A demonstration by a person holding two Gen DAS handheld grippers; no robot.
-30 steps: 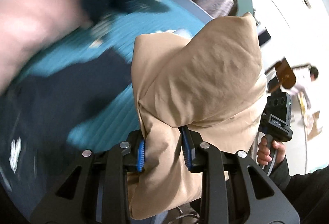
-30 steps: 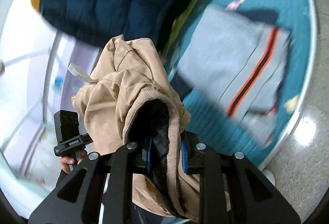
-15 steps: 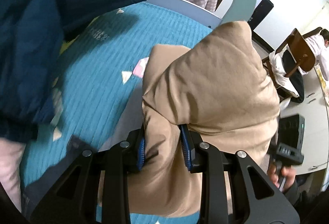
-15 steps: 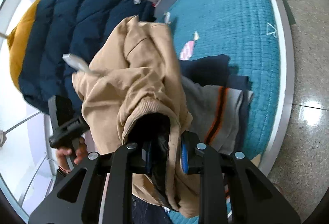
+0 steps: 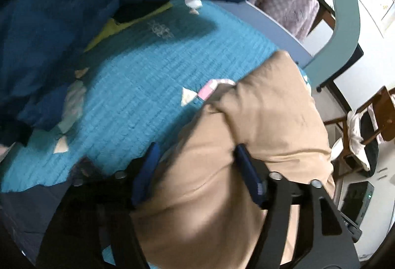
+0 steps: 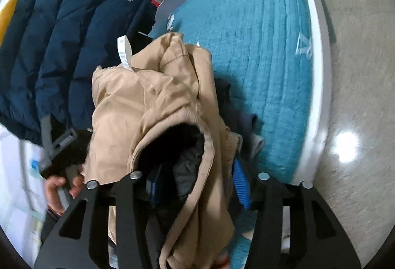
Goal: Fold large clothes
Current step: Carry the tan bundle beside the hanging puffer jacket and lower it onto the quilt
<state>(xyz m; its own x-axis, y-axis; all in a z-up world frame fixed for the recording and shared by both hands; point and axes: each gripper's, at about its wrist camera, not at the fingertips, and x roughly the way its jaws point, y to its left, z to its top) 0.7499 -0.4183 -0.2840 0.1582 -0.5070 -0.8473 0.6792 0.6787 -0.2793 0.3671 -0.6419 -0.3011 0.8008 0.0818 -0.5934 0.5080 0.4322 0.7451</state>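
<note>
A bunched tan jacket [image 5: 259, 133] lies between the jaws of my left gripper [image 5: 197, 170], low over the teal quilted bed cover [image 5: 148, 76]. Those jaws are opening, and the left blue pad [image 5: 148, 170] stands clear of the cloth. In the right wrist view the same tan jacket [image 6: 148, 101], its dark lining showing, hangs between the jaws of my right gripper [image 6: 197, 182], which are also opening. A white label [image 6: 124, 54] sticks up from it. A person's hand [image 6: 59, 185] holds the other gripper's handle at the lower left.
A navy puffer jacket [image 5: 61, 9] is heaped at the far side of the bed [image 6: 61, 47]. Dark and grey garments [image 6: 249, 121] lie under the tan jacket. The bed's white edge [image 6: 318, 71] borders shiny floor [image 6: 358, 71]. A wooden chair [image 5: 377, 121] stands at the right.
Both grippers have come down toward the bed with the tan jacket. Their jaws, earlier clamped on the cloth, now stand much wider apart, and the fabric sits loose between them.
</note>
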